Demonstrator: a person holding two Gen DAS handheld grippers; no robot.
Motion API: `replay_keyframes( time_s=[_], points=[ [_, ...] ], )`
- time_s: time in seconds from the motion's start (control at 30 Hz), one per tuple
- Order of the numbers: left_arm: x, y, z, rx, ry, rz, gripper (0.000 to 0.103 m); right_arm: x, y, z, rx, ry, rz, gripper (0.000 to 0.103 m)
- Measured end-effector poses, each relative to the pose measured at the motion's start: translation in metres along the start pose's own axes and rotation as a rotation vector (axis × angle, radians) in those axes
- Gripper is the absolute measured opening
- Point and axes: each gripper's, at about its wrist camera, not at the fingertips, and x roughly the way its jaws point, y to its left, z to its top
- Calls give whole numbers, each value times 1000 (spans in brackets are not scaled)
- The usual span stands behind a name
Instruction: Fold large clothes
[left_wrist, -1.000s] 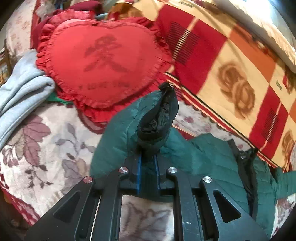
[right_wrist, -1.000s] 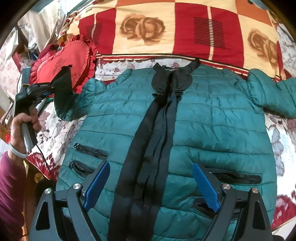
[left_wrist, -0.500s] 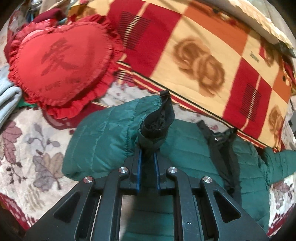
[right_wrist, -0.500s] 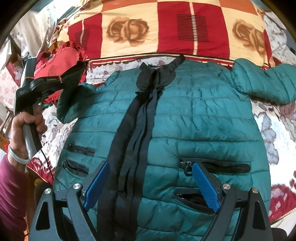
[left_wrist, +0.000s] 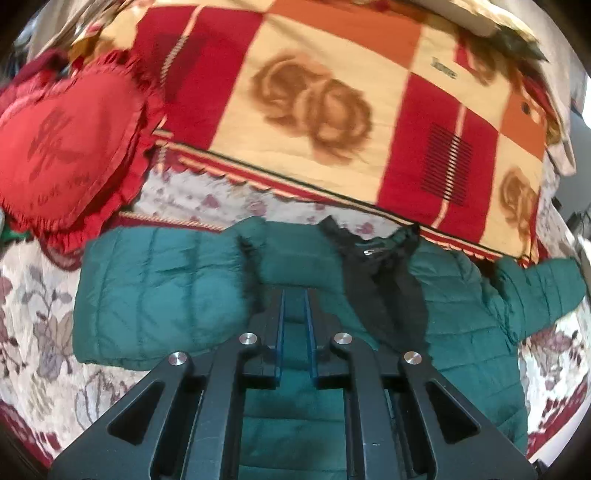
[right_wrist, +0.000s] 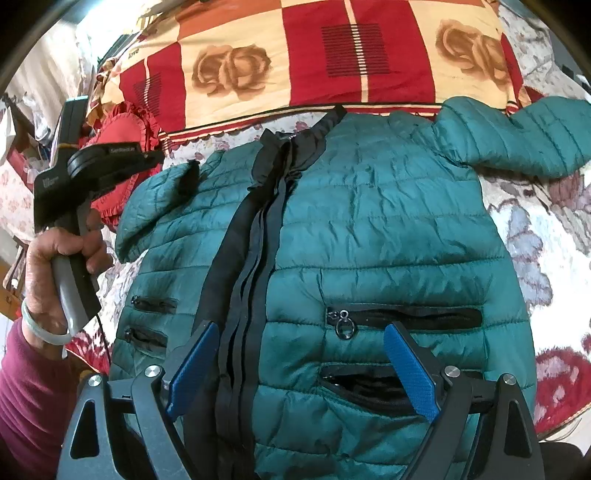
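1. A green quilted puffer jacket (right_wrist: 369, 236) lies front up on a bed (right_wrist: 535, 229) with a floral cover; its black collar (left_wrist: 373, 254) points toward a red, cream and orange checked blanket (left_wrist: 332, 110).
2. The left gripper (left_wrist: 294, 306) has its jaws closed tight on the jacket's left sleeve (left_wrist: 159, 291), which is folded in over the jacket's chest. The cuff is hard to make out in the blurred left wrist view.
3. In the right wrist view a hand (right_wrist: 55, 266) with a pale bangle holds that gripper's handle; its jaws are hidden from this side.
4. The right gripper (right_wrist: 303, 365) hovers over the lower front with its jaws spread wide, holding nothing, on either side of the black zip placket (right_wrist: 243, 258) and a zipped pocket (right_wrist: 406, 317).
5. The other sleeve (right_wrist: 517, 140) stretches out sideways, its end cut off by the frame.
6. A red heart-shaped cushion (left_wrist: 62, 158) sits beside the folded sleeve, partly hidden in the right wrist view.
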Motion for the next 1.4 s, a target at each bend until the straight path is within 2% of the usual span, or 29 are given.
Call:
replay_keyframes(
  time_s=[0.13, 0.23, 0.33, 0.4, 0.53, 0.6, 0.67, 0.77, 0.83, 0.97, 1.03, 1.17, 1.33, 1.4],
  points=[
    [-4, -4, 0, 16, -6, 28, 9, -1, -3, -1, 16, -7, 20, 90],
    [-1, 6, -1, 8, 25, 31, 11, 3, -1, -2, 20, 2, 37, 90],
    [3, 23, -8, -5, 84, -31, 11, 7, 3, -4, 27, 16, 70, 90],
    [5, 40, -15, -34, 124, -118, 11, 10, 5, -5, 28, 23, 81, 91],
    [5, 70, -24, -76, 156, -158, 11, 15, 12, -5, 27, 33, 99, 92],
    [5, 85, -27, -97, 171, -170, 17, 16, 17, -1, 27, 31, 117, 96],
    [3, 102, -30, -137, 178, -182, 44, 19, 23, 4, 23, 30, 123, 98],
    [-11, 131, -36, -218, 133, -213, 48, 27, 45, 26, -17, 31, 142, 98],
    [-17, 145, -40, -241, 125, -187, 48, 39, 68, 47, -61, 35, 156, 98],
    [-23, 169, -46, -242, 94, -75, 48, 78, 104, 87, -99, 78, 204, 98],
    [-23, 187, -51, -271, 84, 12, 48, 101, 117, 103, -98, 98, 220, 98],
    [-25, 221, -67, -370, 32, 108, 48, 146, 140, 132, -106, 97, 218, 98],
    [-8, 238, -78, -398, 45, 166, 48, 187, 149, 163, -15, 107, 277, 96],
    [-2, 238, -77, -389, 58, 167, 48, 201, 152, 170, 10, 124, 301, 91]
  ],
)
